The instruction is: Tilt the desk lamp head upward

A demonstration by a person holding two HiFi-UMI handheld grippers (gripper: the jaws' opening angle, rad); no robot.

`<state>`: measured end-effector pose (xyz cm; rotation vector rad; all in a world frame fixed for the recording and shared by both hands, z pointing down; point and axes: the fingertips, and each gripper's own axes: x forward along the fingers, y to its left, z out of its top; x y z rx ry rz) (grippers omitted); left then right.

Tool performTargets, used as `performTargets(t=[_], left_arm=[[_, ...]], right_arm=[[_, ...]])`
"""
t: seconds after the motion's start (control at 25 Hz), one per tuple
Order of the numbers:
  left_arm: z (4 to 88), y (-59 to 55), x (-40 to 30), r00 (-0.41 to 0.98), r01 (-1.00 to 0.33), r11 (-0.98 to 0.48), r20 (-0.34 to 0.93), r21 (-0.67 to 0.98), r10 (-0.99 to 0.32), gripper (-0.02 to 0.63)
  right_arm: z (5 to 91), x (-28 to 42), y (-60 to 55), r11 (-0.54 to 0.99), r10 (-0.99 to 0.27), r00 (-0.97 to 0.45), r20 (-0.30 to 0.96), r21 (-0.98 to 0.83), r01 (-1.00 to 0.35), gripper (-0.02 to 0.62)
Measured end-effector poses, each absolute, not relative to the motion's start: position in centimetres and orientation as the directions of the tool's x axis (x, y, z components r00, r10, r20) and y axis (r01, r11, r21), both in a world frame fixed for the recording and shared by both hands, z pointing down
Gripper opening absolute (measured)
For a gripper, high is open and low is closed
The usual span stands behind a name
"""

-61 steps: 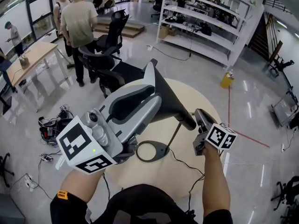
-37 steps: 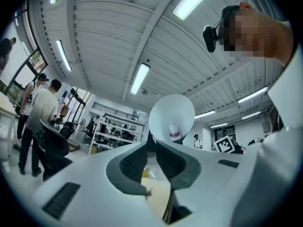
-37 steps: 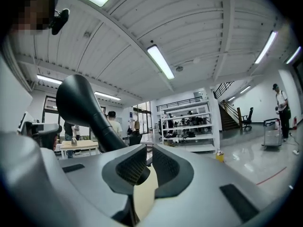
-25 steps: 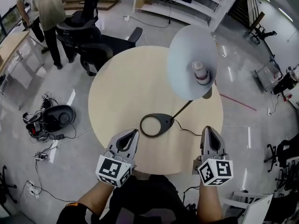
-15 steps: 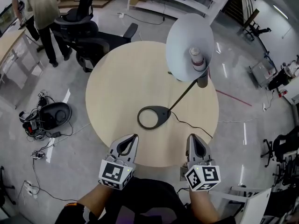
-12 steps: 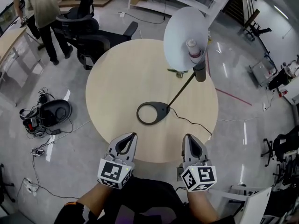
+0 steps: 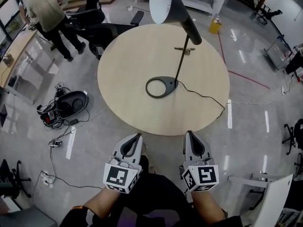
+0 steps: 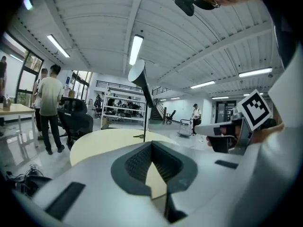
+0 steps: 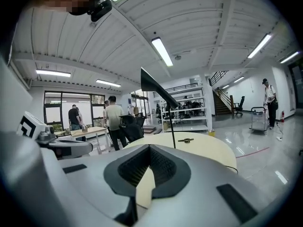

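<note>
One lamp [image 7: 166,3], one table [image 7: 128,74], two claws [image 7: 134,138] [image 7: 190,136]

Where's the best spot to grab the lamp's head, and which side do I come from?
Probably the lamp head by its slim dark neck, not the wide rim, where a grip could slip. The neck slants toward the near right, so the right claw could come from that side, jaws across it.

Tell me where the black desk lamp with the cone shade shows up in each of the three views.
Head view: the black desk lamp stands at top centre, its ring base near the table's middle.
Left gripper view: the lamp is just left of centre, in the upper half.
Right gripper view: the lamp is at centre, shade opening to the left.
Shared landmark: the round pale wooden table under it.
</note>
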<state>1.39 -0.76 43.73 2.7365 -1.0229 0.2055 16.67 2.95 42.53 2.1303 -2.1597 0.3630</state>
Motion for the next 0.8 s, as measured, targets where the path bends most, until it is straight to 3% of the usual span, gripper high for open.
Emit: performTargets(t=[0.4, 0.8], left_arm=[[44.0, 4.9, -4.2, 0.685, -0.720, -0.689, 0.243, 0.084, -0.687, 0.047], [42.1, 6.9, -13.4, 0.708, -0.691, -0.722, 0.231, 0.035, -0.667, 0.047]], right_arm=[[42.9, 11.7, 8.0, 0.028, -0.977, -0.055, 0.207, -0.131, -0.991, 0.015], [40.7, 2.7, 11.6, -0.064, -0.983, 0.041, 0.181, -0.119, -0.991, 0.015]])
